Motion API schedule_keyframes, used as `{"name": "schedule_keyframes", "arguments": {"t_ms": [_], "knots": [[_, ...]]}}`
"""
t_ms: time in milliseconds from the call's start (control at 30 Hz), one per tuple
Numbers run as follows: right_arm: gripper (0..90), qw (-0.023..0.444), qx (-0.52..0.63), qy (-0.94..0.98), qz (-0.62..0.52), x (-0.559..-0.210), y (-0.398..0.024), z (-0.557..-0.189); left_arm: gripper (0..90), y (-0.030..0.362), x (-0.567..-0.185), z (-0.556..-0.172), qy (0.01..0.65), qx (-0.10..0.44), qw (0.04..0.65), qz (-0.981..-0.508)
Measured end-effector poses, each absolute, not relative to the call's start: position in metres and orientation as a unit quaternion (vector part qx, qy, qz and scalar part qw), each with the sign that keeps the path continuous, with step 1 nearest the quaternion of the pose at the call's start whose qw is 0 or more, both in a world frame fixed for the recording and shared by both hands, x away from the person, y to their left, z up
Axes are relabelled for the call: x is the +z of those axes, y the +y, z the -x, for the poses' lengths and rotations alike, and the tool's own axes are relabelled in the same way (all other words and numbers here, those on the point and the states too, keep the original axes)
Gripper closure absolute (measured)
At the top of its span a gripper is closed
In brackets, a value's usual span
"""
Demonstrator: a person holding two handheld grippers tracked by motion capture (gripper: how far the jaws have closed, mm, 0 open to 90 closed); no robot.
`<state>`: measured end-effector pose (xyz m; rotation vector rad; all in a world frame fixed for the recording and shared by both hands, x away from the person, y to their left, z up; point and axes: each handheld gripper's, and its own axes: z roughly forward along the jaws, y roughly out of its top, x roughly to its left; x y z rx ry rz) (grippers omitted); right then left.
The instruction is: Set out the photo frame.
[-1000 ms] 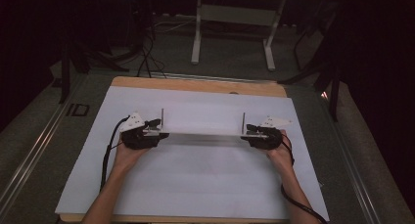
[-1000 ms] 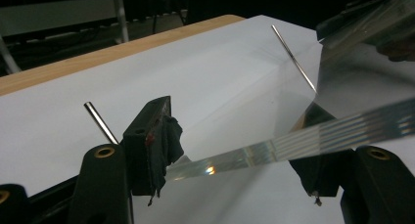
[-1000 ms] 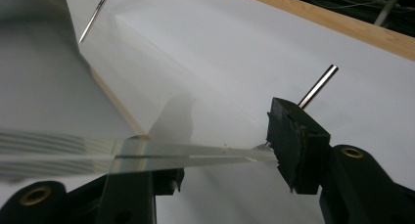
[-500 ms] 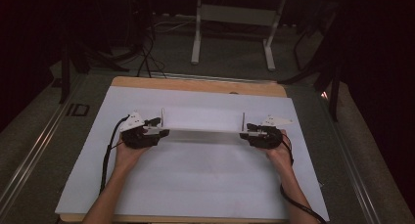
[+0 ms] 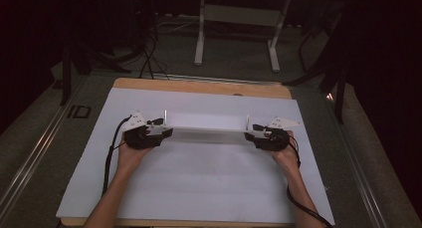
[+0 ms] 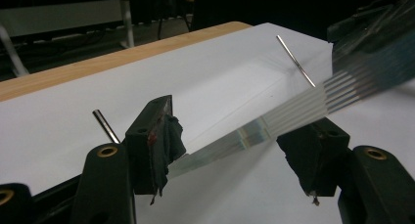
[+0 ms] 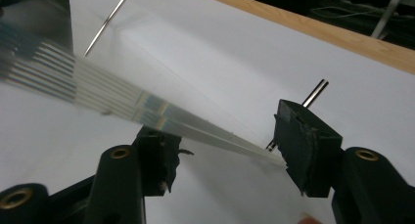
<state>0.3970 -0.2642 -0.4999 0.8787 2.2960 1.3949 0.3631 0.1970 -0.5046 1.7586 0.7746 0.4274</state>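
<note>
White sheet [image 5: 199,188]: covers the wooden bench [image 5: 199,86] and carries the work.
Clear plate [image 5: 206,122]: lies flat on the sheet, running across between the two grippers, with a thin metal pin [image 5: 165,116] upright at its left end and a second pin [image 5: 247,121] at its right end.
Left gripper [image 5: 166,132]: at the plate's left end. Its fingers [image 6: 156,136] stand apart; the plate's near edge runs between them, close to one pad and well clear of the other.
Right gripper [image 5: 249,136]: at the plate's right end. Its fingers [image 7: 303,141] have just been opening and now stand wide, with the plate's edge between them and no clamp on it.
Step in hand: judged to be the release of the plate after setting it down between the pins.
Next move: likely a straight withdrawal of both grippers, outward and level, without nudging the plate or tipping a pin.
High view: shows both ends, both hands and the plate's full span together.
Gripper views: show the finger gaps and the plate's layered, glassy edge, which the high view leaves too small to read.
</note>
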Motion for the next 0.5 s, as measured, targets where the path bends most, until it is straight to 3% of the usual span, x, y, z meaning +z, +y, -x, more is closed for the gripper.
{"name": "schedule_keyframes", "arguments": {"t_ms": [167, 500], "knots": [[42.3, 0.17, 0.491, 0.797, -0.307, -0.499, -0.2644, -0.3955, 39.1, 0.1965, -0.5038, -0.3649, 0.333, 0.182, 0.556, -0.74], [50.5, 0.193, 0.503, 0.779, -0.322, -0.4982, -0.2576, -0.3944, 39.0, 0.194, -0.5025, -0.3714, 0.35, 0.195, 0.568, -0.719]]}}
